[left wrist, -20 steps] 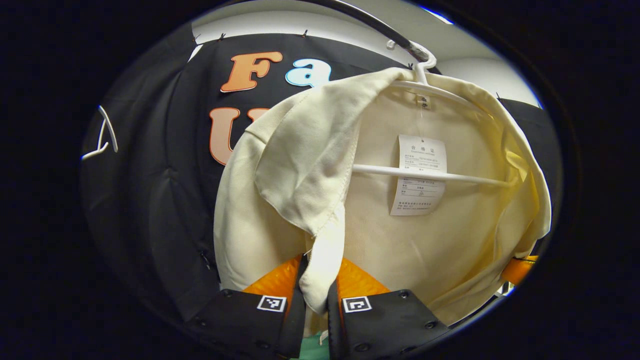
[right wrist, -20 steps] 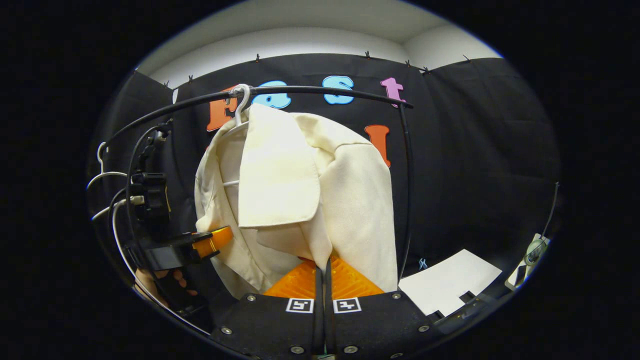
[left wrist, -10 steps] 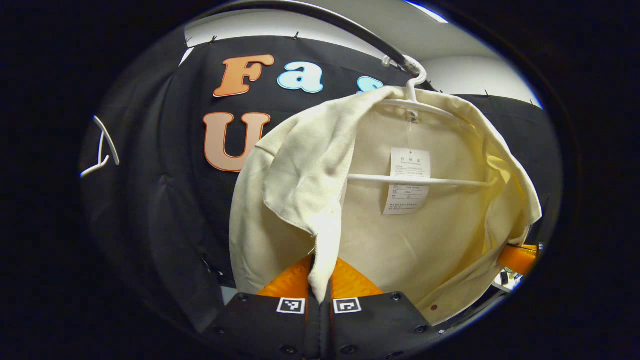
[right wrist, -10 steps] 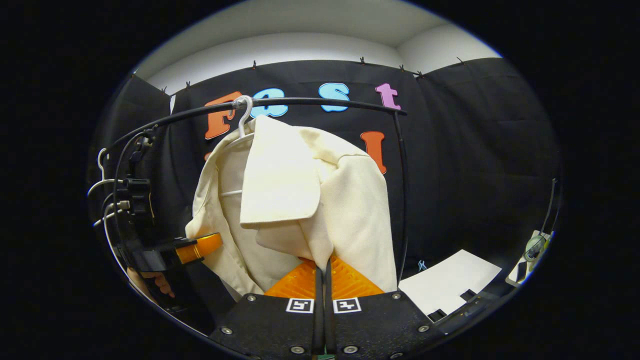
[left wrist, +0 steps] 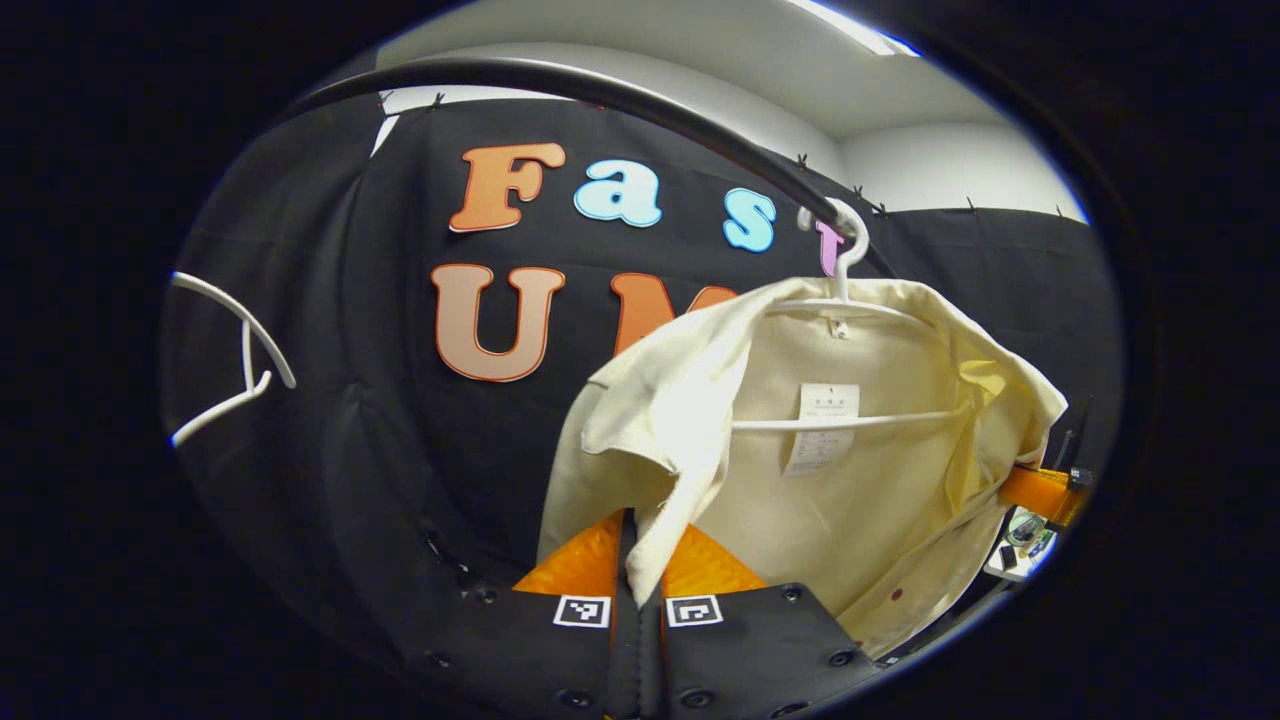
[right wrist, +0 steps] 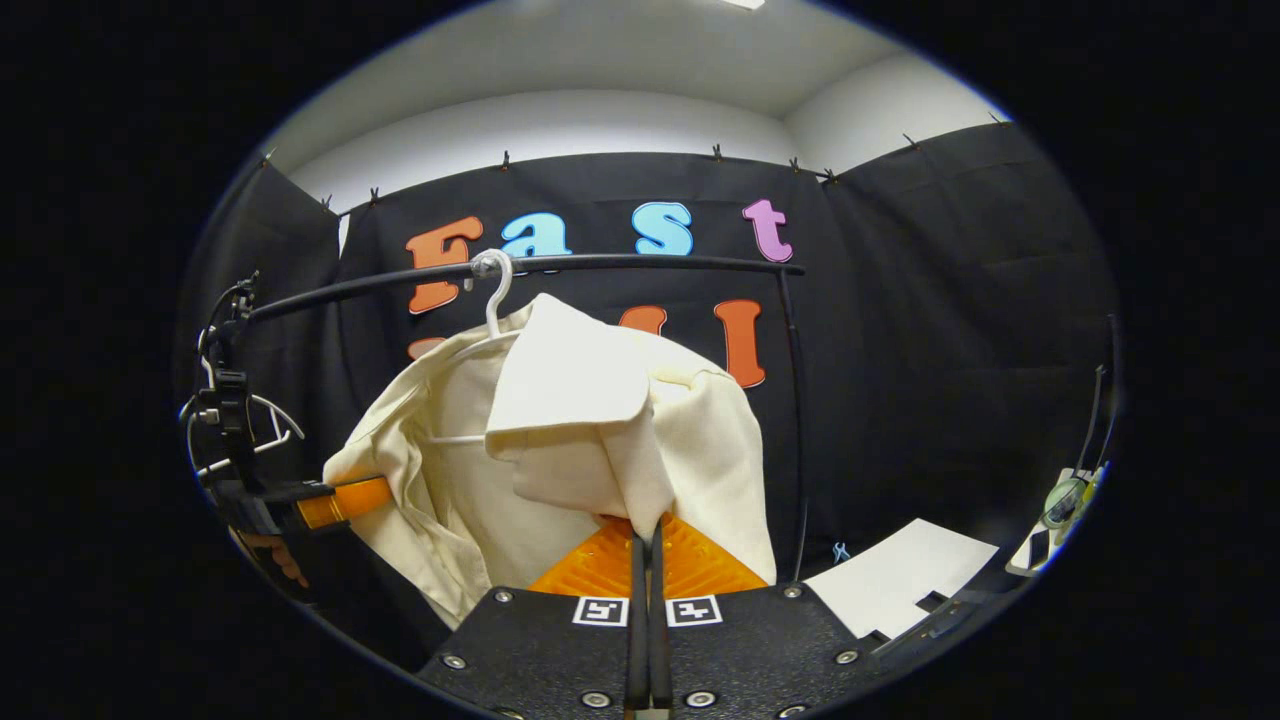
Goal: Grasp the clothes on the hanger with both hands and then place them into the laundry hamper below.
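Left gripper view: a cream woven shirt (left wrist: 830, 500) hangs open-fronted on a white plastic hanger (left wrist: 845, 300) in the right half of the frame, the hanger's hook looped over a black curved metal rail (left wrist: 600, 95) that arcs across the top. At the bottom centre, the left gripper (left wrist: 640, 560) has its jaws pressed together on a front edge of the shirt, drawing that flap down and away from the hanger. I judge this is meant to peel one side off the hanger's shoulder. A paper tag (left wrist: 822, 428) dangles inside the shirt, behind the hanger's crossbar. A spare white empty hanger (left wrist: 235, 365) shows at the left edge.

Right gripper view: the same shirt (right wrist: 700, 450) sits at centre, its hanger (right wrist: 490, 320) hooked on the rail (right wrist: 620, 263) above. The right gripper (right wrist: 648, 555), bottom centre, is clamped on the other front edge below the folded collar. At lower left the left gripper (right wrist: 345, 500) appears, held by a hand (right wrist: 275, 555), stretching its side outward. With both edges spread, the shirt looks ready to slide off. The laundry hamper is out of sight below. A white paper sheet (right wrist: 900, 580) lies at lower right.
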The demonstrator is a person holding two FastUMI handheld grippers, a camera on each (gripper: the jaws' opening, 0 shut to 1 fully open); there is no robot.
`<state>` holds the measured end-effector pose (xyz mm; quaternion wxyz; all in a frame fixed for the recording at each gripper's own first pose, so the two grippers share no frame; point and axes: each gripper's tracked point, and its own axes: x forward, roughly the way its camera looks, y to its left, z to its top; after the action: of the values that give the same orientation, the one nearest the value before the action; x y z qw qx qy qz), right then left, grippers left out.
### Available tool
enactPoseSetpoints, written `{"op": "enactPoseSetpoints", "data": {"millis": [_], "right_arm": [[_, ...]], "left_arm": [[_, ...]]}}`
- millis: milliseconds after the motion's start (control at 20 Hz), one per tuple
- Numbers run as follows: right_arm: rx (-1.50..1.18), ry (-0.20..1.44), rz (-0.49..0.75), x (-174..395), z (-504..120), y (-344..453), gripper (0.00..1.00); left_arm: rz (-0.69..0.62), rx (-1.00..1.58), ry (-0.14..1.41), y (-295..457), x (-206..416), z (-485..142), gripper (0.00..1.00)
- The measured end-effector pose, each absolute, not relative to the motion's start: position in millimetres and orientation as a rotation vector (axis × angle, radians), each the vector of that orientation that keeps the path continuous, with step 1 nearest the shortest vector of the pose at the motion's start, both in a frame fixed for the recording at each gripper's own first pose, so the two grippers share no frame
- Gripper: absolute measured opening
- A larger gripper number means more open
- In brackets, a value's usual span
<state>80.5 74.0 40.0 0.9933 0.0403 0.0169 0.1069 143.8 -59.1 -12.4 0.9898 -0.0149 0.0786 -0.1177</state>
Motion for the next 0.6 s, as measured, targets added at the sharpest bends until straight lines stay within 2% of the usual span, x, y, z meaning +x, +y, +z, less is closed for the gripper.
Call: {"op": "enactPoseSetpoints", "data": {"millis": [300, 600], "right_arm": [[0.089, -0.026, 0.162, 92.3, 77.0, 44.8, 0.0], [0.088, -0.069, 0.077, 118.1, 114.0, 4.9, 0.0]], "left_arm": [[-0.083, 0.046, 0.053, -2.5, 145.8, 25.7, 0.06], [-0.009, 0.041, 0.014, 31.5, 158.9, 52.2, 0.06]]}}
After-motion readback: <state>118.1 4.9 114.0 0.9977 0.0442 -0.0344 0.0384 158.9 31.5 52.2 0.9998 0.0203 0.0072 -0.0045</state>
